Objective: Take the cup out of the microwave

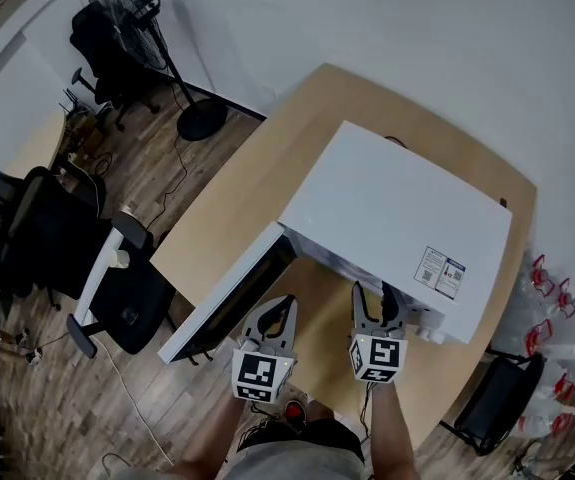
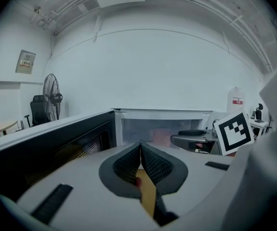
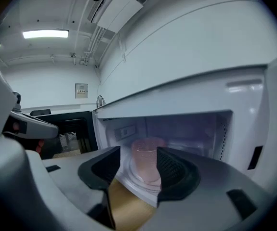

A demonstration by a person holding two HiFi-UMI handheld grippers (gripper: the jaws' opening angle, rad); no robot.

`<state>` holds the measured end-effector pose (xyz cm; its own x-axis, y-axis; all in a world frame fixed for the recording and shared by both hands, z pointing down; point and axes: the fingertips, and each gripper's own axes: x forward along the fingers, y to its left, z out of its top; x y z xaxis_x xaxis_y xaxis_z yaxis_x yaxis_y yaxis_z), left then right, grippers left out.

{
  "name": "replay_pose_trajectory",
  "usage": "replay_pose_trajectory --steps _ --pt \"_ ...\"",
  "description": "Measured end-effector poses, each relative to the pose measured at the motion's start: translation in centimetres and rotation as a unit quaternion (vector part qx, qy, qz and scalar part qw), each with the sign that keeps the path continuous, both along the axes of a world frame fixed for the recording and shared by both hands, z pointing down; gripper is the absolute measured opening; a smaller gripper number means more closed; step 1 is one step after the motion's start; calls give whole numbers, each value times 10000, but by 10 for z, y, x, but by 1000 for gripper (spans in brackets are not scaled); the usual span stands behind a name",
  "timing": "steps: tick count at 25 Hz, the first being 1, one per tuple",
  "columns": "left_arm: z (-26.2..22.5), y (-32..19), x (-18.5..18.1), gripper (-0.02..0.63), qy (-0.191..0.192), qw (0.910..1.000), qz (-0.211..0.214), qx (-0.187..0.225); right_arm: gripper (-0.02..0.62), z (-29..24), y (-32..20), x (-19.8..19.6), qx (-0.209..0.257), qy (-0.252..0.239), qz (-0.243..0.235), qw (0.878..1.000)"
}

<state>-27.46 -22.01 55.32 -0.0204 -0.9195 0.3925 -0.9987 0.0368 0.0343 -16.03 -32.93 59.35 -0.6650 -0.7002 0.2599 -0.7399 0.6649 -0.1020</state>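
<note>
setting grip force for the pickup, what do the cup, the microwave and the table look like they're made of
Cup: looks like translucent pinkish plastic, maybe frosted glass; the cavity shows faintly through its wall.
Microwave: white painted metal casing, judging by its flat, matte top, though plastic is possible.
Table: light wood or wood-look laminate, with a smooth tan surface.

Cup (image 3: pixel 147 160): hazy in the right gripper view; in the head view hidden under the microwave (image 1: pixel 397 218) top.
Sticker (image 1: pixel 440 271): print too small to read.
Wall sign (image 2: pixel 26 61): text illegible.
</note>
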Motion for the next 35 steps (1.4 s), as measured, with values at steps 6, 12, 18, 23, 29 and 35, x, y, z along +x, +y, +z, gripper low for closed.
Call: replay_pose_trajectory --steps 6,12,18,23,29,35 --pt "6 -14 -2 23 1 10000 -15 -6 326 21 -20 -13 -133 83 6 9999" --pt "12 -21 -4 23 14 10000 -55 -52 353 39 -37 -20 -153 288 31 9995" --pt "20 -29 -6 23 6 9999 -57 -120 354 49 -50 -24 -227 348 87 9991" --pt "22 -35 -5 23 -23 9999 -22 -132 353 51 -58 -25 -243 349 99 9990" --pt "22 -35 -7 23 -26 9999 -36 -129 351 52 -59 -27 -256 373 37 9990" --pt "19 -33 -5 23 -33 9999 -42 -113 350 44 -57 -26 -250 252 -16 9994"
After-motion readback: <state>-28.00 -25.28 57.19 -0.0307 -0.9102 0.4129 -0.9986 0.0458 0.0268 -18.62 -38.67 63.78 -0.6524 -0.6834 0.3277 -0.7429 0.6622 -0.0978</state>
